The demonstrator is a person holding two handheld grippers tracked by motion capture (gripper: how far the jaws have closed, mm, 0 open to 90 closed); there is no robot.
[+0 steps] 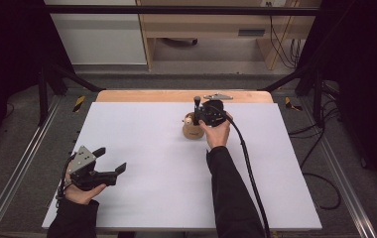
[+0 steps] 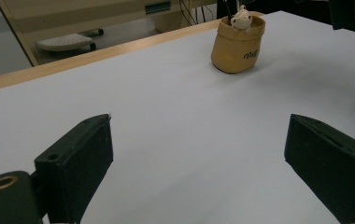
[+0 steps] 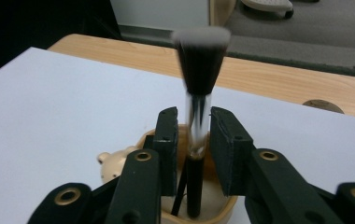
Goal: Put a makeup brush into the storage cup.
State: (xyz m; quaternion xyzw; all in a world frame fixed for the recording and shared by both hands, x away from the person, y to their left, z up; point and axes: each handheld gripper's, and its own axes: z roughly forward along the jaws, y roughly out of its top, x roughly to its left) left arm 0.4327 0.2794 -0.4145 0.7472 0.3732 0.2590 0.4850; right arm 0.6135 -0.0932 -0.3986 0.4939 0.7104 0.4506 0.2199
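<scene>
Right claw (image 3: 189,135) grips my brush (image 3: 199,60) upright, its handle below inside the tan cup (image 3: 199,212); release remains. Left claw (image 2: 199,163) hangs open, idle.

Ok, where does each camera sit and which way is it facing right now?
High view: above the person's side, looking forward and down on the white table; both forearms, left hand-held gripper, right hand-held gripper at the tan pot.
Left gripper view: low over the table, looking across it to the tan pot; its jaws stand wide apart.
Right gripper view: just above the pot, facing the far wooden edge; its jaws flank a makeup brush.
All three views share the pot.
</scene>
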